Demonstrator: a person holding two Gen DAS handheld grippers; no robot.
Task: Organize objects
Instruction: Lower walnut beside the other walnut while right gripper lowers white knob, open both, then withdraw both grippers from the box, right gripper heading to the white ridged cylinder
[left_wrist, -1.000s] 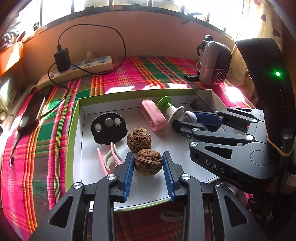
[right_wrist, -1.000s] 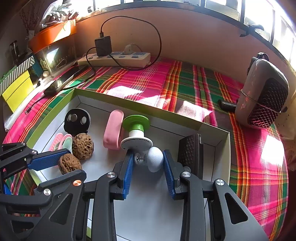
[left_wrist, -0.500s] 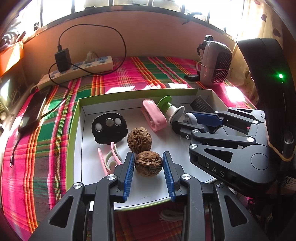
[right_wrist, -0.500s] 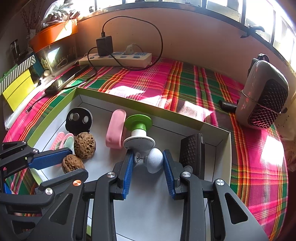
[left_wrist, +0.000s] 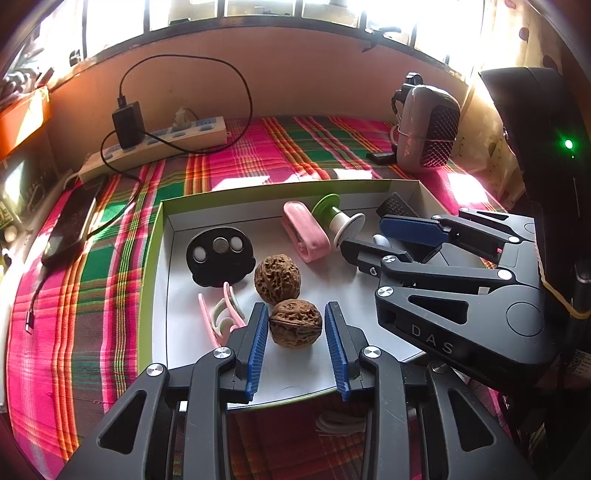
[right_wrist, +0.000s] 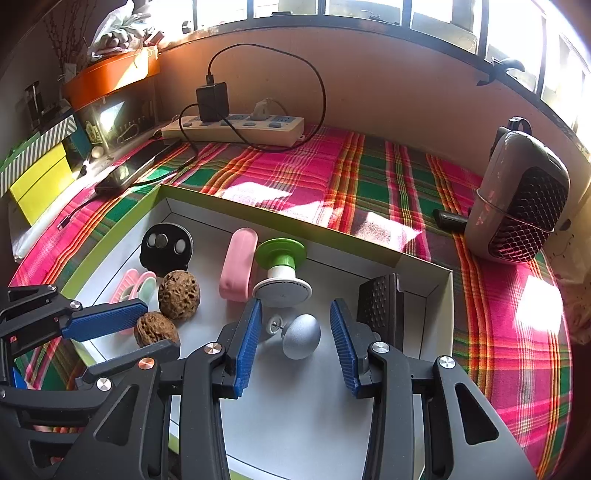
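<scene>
A white tray with a green rim (left_wrist: 157, 258) (right_wrist: 122, 218) lies on the plaid cloth. My left gripper (left_wrist: 297, 332) is open around a walnut (left_wrist: 294, 328) (right_wrist: 155, 328) that rests on the tray floor; small gaps show on both sides. A second walnut (left_wrist: 277, 278) (right_wrist: 180, 294) lies just behind it. My right gripper (right_wrist: 295, 336) is open around a grey knob with a pin (right_wrist: 301, 336), not touching it. The right gripper also shows in the left wrist view (left_wrist: 380, 236).
In the tray: a black round holder (left_wrist: 220, 254), pink clips (left_wrist: 221, 314), a pink case (right_wrist: 238, 269), a green-topped spool (right_wrist: 282, 271), a black textured block (right_wrist: 380, 302). Beyond it: a power strip (right_wrist: 236, 127), a phone (left_wrist: 70, 225), a grey heater (right_wrist: 521, 206).
My right gripper has opened wider and let go of the grey knob. My left gripper's jaws have parted slightly from the walnut. Both have hardly shifted.
</scene>
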